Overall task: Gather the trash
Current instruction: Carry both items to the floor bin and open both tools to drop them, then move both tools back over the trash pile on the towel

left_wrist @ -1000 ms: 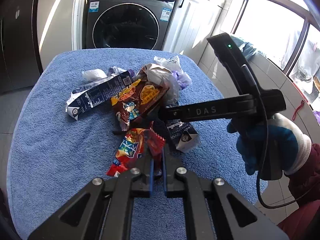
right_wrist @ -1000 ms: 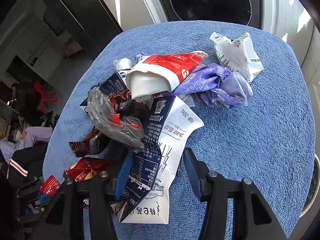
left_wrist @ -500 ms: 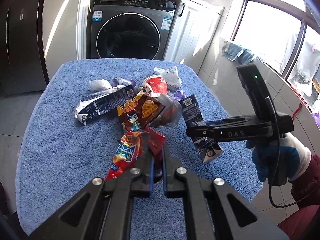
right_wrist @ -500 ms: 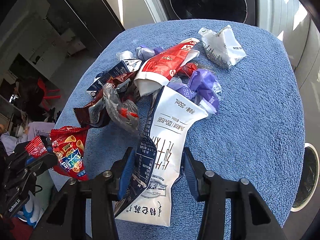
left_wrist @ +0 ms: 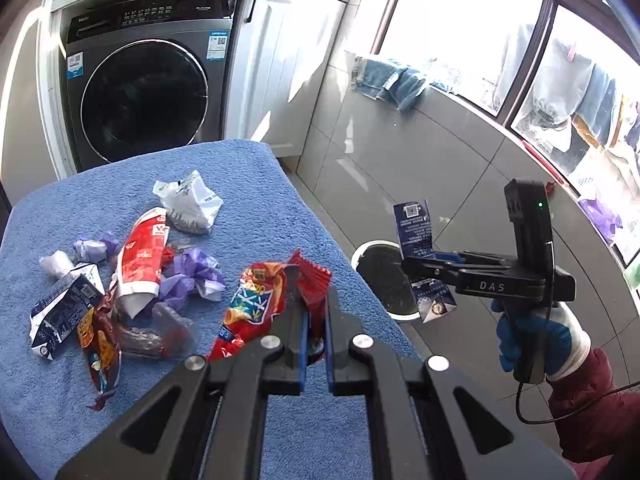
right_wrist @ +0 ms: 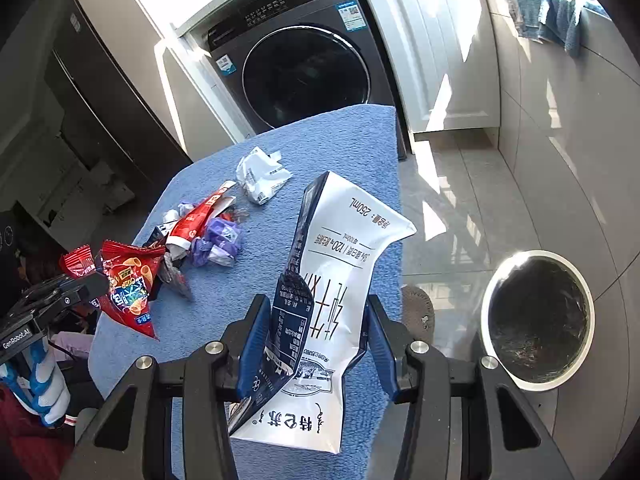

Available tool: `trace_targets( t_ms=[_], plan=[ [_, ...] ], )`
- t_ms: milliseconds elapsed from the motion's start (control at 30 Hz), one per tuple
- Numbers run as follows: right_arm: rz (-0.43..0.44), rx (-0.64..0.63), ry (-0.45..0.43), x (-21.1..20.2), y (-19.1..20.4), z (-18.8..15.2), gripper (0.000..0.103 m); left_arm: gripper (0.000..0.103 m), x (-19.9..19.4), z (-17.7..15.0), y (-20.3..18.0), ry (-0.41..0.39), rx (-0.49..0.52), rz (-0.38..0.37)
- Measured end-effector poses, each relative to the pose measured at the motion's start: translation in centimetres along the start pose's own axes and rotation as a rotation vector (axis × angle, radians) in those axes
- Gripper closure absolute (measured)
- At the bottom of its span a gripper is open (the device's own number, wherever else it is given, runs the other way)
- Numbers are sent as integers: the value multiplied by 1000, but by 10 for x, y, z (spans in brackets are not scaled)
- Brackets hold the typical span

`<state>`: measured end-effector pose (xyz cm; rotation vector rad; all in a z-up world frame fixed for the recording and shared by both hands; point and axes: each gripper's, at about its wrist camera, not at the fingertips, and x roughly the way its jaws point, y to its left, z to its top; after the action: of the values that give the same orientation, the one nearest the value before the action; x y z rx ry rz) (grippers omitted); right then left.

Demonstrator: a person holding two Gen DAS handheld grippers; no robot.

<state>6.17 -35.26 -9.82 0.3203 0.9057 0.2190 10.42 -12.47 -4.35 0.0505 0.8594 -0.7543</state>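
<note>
My left gripper [left_wrist: 314,304] is shut on a red snack bag [left_wrist: 256,304], held up over the right edge of the blue towel-covered table [left_wrist: 260,184]. My right gripper [right_wrist: 316,316] is shut on a flattened blue and white milk carton [right_wrist: 340,248]. In the left wrist view that right gripper [left_wrist: 416,264] holds the milk carton [left_wrist: 414,228] just above the round, white-rimmed bin [left_wrist: 376,245] on the floor. In the right wrist view the bin [right_wrist: 492,312] lies lower right, and the left gripper [right_wrist: 92,284] with the snack bag [right_wrist: 128,284] is at the left.
On the towel lie a crumpled white bag [left_wrist: 188,202], a red and white carton [left_wrist: 142,256], purple wrappers [left_wrist: 196,276], a blue milk carton [left_wrist: 60,312] and a brown snack bag [left_wrist: 100,348]. A washing machine [left_wrist: 144,92] stands behind the table. Grey floor tiles surround the bin.
Both grippers have lifted their trash off the pile and swung right, off the table's edge. The milk carton now hangs over the bin, which has come into view.
</note>
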Motion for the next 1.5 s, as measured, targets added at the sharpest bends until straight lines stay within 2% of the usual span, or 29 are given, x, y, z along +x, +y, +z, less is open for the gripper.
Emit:
trace_targets(
  t_ms=[233,500,600,667,733,867,1033,1133,1333,1500],
  plan=[
    [-209,146,-51,-18,-120,4,57,97,115,66,-83,96,98,-153],
    [-370,227,-20,5,-201,3,56,94,234,108,-147,163,97,-236],
    [-443,258,-21,3,-224,0,48,80,267,113,-157,208,82,-253],
    [-498,278,-21,-2,-233,-5,48,77,280,114,-159,231,50,-275],
    [-498,293,-36,-10,-235,-11,48,77,280,113,-155,234,25,-288],
    [-531,279,-45,-18,-227,-16,48,60,260,107,-143,215,22,-290],
    [-532,289,-101,-40,-209,-22,48,60,243,103,-130,211,-29,-311],
    [-538,272,-135,-59,-192,-24,48,60,219,99,-126,183,-14,-304],
    [-521,187,-207,-91,-143,-18,48,60,148,87,-107,59,17,-217],
    [-471,90,-272,-109,-88,-5,48,60,88,74,-79,-32,15,-126]
  ],
)
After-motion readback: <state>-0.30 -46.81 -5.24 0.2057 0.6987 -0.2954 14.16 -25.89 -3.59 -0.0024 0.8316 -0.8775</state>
